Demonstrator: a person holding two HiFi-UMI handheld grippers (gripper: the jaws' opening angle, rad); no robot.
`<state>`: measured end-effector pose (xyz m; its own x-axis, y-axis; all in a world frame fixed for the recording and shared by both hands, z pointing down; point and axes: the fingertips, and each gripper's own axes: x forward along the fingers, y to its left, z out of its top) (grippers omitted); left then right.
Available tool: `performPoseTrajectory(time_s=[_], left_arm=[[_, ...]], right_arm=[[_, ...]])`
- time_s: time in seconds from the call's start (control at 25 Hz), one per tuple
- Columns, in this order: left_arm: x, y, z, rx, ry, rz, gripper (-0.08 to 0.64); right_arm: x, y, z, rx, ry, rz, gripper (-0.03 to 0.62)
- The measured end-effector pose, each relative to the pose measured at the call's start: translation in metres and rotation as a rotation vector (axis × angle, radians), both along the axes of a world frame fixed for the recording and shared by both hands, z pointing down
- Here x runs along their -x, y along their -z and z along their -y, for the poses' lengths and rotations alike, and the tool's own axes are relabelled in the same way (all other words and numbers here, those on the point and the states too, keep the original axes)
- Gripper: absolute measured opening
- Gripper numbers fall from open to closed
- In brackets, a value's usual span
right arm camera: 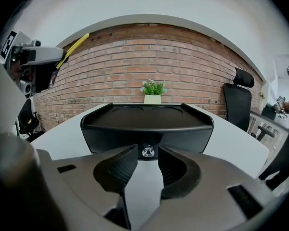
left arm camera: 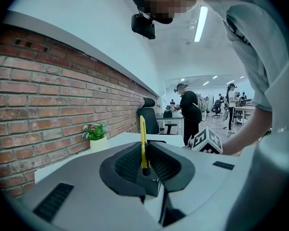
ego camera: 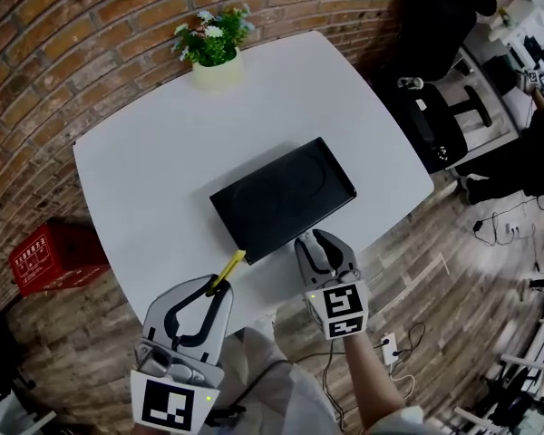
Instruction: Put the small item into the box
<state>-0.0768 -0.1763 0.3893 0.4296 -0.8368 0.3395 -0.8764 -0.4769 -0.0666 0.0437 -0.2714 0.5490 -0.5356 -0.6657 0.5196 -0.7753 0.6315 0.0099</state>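
A flat black box (ego camera: 286,198) lies closed on the white table (ego camera: 154,152), with a small clear knob (right arm camera: 147,151) on its near wall. My right gripper (ego camera: 325,241) stands open at that wall, its fingertips on either side of the knob, and I cannot tell whether they touch it. In the right gripper view the box (right arm camera: 147,121) fills the middle. My left gripper (ego camera: 219,288) hangs off the table's near edge, left of the box. It is shut on a thin yellow stick (ego camera: 227,270) that points toward the box. In the left gripper view the stick (left arm camera: 143,143) stands upright between the pads.
A potted plant (ego camera: 213,53) stands at the table's far edge by the brick wall. A red crate (ego camera: 47,256) sits on the floor at the left and a black office chair (ego camera: 435,107) at the right. People stand far off (left arm camera: 190,114).
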Motion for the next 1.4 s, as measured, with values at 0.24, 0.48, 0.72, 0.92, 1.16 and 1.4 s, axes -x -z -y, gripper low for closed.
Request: performPoseTrajectory(time_s=[0.24, 0.48, 0.72, 0.92, 1.16, 1.4], left_arm=[[0.0, -0.005, 0.001, 0.01, 0.005, 0.005, 0.066], [-0.002, -0.005, 0.001, 0.011, -0.002, 0.001, 0.066], [-0.004, -0.006, 0.0, 0.011, -0.024, 0.008, 0.066], [-0.008, -0.007, -0.001, 0.011, -0.039, -0.001, 0.066], [-0.017, -0.007, -0.002, 0.013, -0.081, -0.005, 0.066], [-0.029, -0.007, -0.005, 0.006, -0.13, -0.009, 0.066]], right_arm=[[0.002, -0.006, 0.003, -0.006, -0.005, -0.01, 0.107], [0.001, -0.007, 0.003, 0.005, -0.017, 0.003, 0.097], [-0.002, -0.006, 0.0, -0.005, -0.03, 0.005, 0.095], [-0.009, -0.007, -0.009, 0.007, -0.042, -0.003, 0.095], [-0.018, -0.005, -0.023, 0.018, -0.065, -0.017, 0.095], [-0.032, -0.006, -0.041, 0.023, -0.096, -0.031, 0.095]])
